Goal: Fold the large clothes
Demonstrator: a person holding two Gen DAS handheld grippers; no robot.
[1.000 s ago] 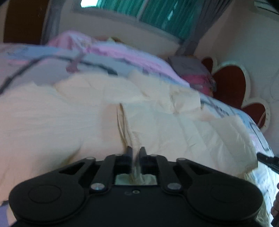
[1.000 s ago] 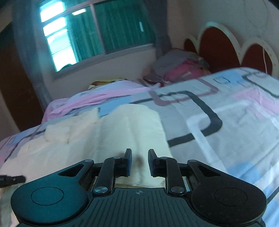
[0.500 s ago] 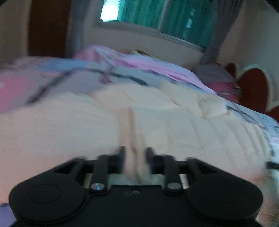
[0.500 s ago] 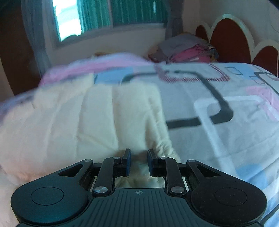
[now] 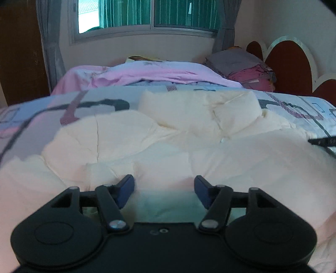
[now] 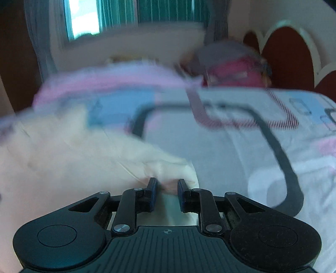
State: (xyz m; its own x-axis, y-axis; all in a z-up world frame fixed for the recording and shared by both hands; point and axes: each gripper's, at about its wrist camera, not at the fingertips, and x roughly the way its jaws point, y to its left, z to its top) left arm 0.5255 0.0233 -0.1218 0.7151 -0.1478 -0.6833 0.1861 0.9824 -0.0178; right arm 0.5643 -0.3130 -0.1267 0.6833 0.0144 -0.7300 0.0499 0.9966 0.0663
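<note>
Left wrist view: my left claw (image 5: 163, 190) is spread wide, fingers (image 5: 125, 190) far apart, nothing pinched; cream fabric lies under and between them, contact not clear.
Right wrist view: blurred; my right claw (image 6: 167, 194) has a narrow gap between its fingers (image 6: 151, 194), cream fabric sits in that gap, cannot tell if it is pinched or loose.
Garment: large cream garment (image 5: 172, 134), quilted look, spread in rumpled folds across the bed; a puffy fold sits at the far side, flatter panels nearer me.
Garment, right view: cream garment (image 6: 69, 159) fills the lower left, its right corner ends at my right claw.
Bed: bedsheet (image 5: 37, 113) patterned in pale blue, pink and grey with dark lines, showing left and right of the garment; in the right view the sheet (image 6: 231, 151) is bare to the right of the garment.
Pink blanket: bunched along the far edge of the bed (image 5: 147, 73), beyond the garment.
Clothes pile: grey and magenta folded stack (image 5: 245, 69) at the far right by the headboard (image 5: 287, 63), well apart from the garment.
Other claw seen: dark tip (image 5: 323, 141) at the right edge of the left view, at the garment's right side.
Window: green-curtained window (image 5: 147, 14) on the far wall.
</note>
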